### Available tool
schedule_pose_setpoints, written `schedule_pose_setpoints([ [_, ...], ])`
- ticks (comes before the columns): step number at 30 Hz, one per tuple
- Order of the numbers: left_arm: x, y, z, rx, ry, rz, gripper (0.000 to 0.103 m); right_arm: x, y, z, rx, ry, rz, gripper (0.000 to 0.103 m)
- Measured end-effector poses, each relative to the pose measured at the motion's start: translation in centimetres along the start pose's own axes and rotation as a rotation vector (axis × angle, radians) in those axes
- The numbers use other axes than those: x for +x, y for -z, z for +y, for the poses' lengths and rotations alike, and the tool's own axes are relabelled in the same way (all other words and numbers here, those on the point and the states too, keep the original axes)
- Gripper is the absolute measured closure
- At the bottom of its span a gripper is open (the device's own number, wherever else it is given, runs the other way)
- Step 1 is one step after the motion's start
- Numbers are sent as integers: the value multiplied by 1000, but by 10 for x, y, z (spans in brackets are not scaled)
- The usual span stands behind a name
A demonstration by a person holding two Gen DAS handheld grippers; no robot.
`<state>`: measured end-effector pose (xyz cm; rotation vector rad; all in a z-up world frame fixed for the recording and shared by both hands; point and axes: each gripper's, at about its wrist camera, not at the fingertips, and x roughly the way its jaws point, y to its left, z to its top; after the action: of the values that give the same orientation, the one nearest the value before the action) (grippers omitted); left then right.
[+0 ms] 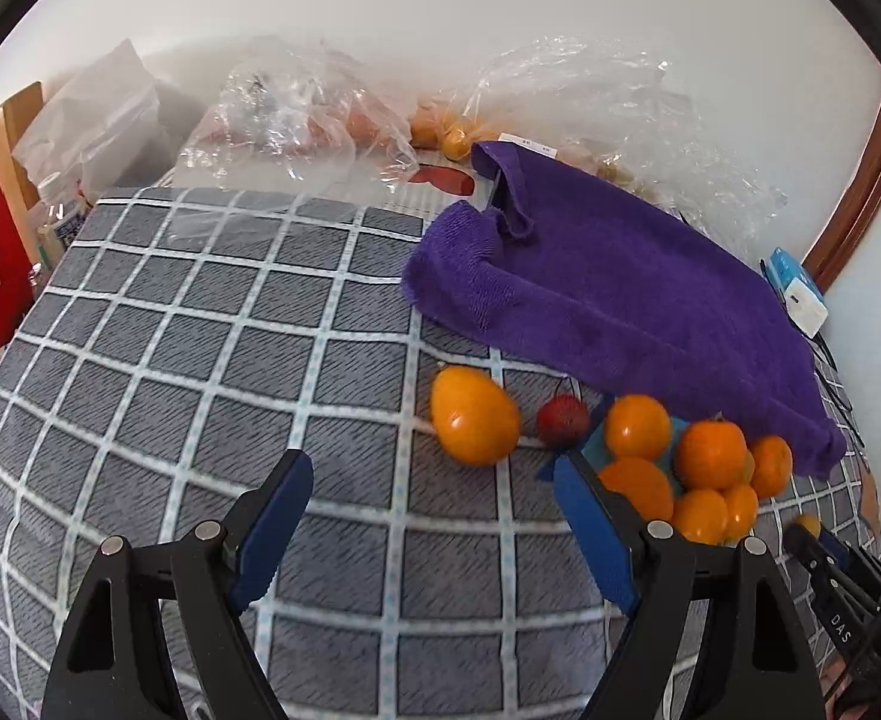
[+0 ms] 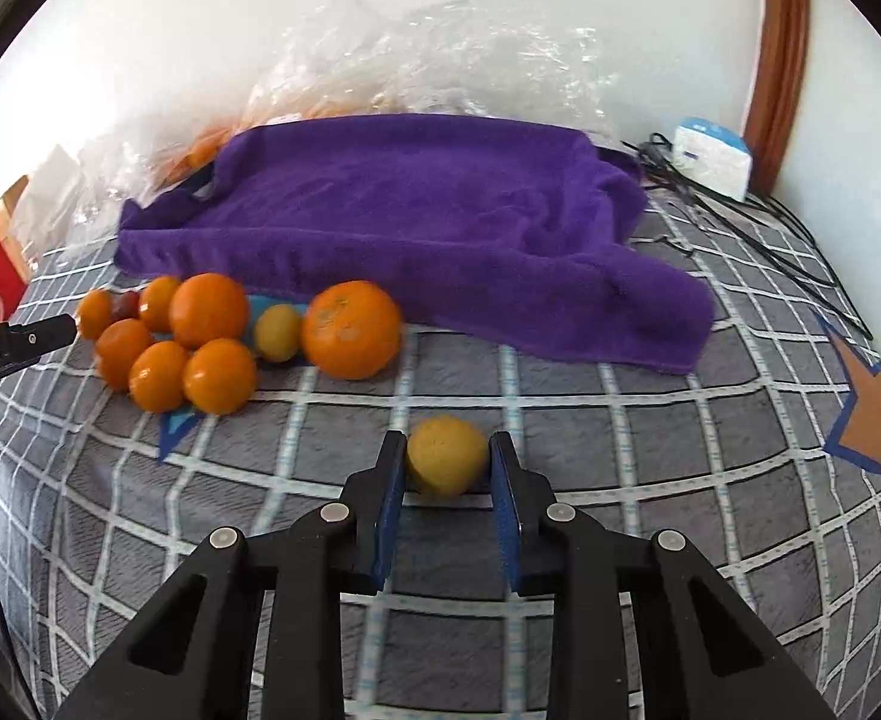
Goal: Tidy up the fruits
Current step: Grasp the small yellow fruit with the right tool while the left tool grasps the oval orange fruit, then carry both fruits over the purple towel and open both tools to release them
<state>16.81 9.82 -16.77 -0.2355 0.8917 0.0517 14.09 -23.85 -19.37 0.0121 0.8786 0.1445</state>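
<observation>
the right gripper is clenched on a small yellow fruit resting on the checked bedcover, both pads touching its sides. only this view shows the grasp. the left gripper stands released, nothing between its fingers, above the bedcover beside a lone orange fruit and a red fruit. the orange pile lies at the edge of the purple towel (the left view alone shows the fruit in plastic bags behind).
</observation>
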Motion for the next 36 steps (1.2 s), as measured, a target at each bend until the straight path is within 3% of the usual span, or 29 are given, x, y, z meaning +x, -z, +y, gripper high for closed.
schedule_pose_setpoints([
  [8, 16, -1, -1, -7, -29, -64, 39, 2, 2, -12, 9, 11, -13, 75],
  [14, 17, 1, -6, 2, 39, -73, 69, 1, 3, -17, 43, -25, -17, 75],
  [23, 2, 5, 3, -73, 71, -167, 69, -1, 5, -27, 111, -88, -33, 75],
  [29, 3, 4, 11, -116, 69, -167, 69, 0, 5, -25, 107, -72, -33, 75],
  [36, -6, 4, 6, -97, 85, -197, 69, -1, 5, -28, 128, -67, -37, 75],
])
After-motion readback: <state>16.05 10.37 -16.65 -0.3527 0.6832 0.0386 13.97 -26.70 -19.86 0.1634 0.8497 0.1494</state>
